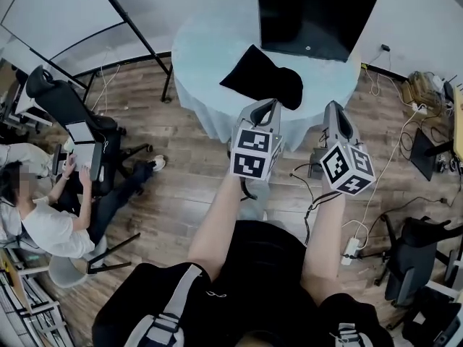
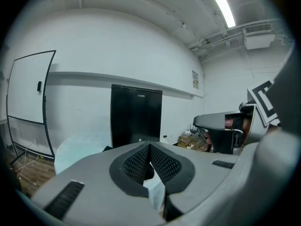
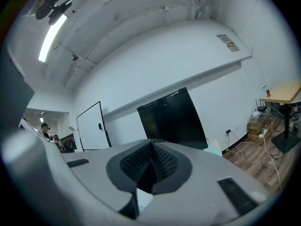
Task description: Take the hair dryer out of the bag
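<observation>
Reach for the bag, nothing grabbed yet

I hold both tools side by side, just short of the round table [image 1: 199, 53]. My left gripper [image 1: 268, 105] is pinched closed with nothing in it, and my right gripper [image 1: 334, 108] is pinched closed and empty too. The black bag [image 1: 262, 76] lies slumped on the table in front of a big black box [image 1: 316, 13], just past the tip of the left gripper. I cannot see the hair dryer, so I think it is inside the bag. I cannot tell where the bag opens. I judge I am at the very start, the reaching step. Next I need to spread the jaws apart, go forward and down to the bag, hold it with one tool and feel for the dryer with the other
</observation>
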Tool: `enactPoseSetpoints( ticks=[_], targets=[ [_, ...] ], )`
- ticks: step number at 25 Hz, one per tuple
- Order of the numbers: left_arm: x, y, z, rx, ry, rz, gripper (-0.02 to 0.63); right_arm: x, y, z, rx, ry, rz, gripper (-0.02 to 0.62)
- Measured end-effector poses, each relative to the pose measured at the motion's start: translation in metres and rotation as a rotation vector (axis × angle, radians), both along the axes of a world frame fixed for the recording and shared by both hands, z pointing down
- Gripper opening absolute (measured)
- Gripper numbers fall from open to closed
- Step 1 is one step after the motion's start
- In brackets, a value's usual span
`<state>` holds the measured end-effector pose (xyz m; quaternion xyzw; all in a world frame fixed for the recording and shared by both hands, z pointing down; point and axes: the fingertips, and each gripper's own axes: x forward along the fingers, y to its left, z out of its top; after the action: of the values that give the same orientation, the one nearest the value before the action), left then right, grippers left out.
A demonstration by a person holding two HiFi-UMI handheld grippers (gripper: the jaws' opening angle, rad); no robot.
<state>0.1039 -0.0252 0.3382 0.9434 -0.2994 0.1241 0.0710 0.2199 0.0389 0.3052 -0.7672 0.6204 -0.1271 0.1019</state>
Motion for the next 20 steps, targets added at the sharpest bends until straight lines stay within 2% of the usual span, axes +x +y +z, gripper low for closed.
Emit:
enactPoseSetpoints(
  ticks=[5, 9, 14, 17, 20],
  targets=[
    [0.026, -0.027, 0.025, -0.053, -0.042, 0.009, 0.017, 0.029, -0.017, 0.014, -0.032, -0.004, 0.024, 0.006],
    [0.049, -0.042, 0.054, -0.115, -0.094, 0.056, 0.057, 0.070, -0.025, 0.034, -0.061, -0.061, 0.094, 0.006],
    [0.070, -0.058, 0.090, -0.176, -0.174, 0.107, 0.221, 0.076, -0.055, 0.065, -0.111, -0.106, 0.077, 0.006],
    [0.078, -0.063, 0.109, -0.207, -0.201, 0.125, 0.272, 0.073, -0.069, 0.081, -0.141, -0.126, 0.056, 0.006],
    [0.086, -0.067, 0.132, -0.233, -0.244, 0.140, 0.278, 0.075, -0.079, 0.095, -0.170, -0.138, 0.045, 0.006]
  ],
)
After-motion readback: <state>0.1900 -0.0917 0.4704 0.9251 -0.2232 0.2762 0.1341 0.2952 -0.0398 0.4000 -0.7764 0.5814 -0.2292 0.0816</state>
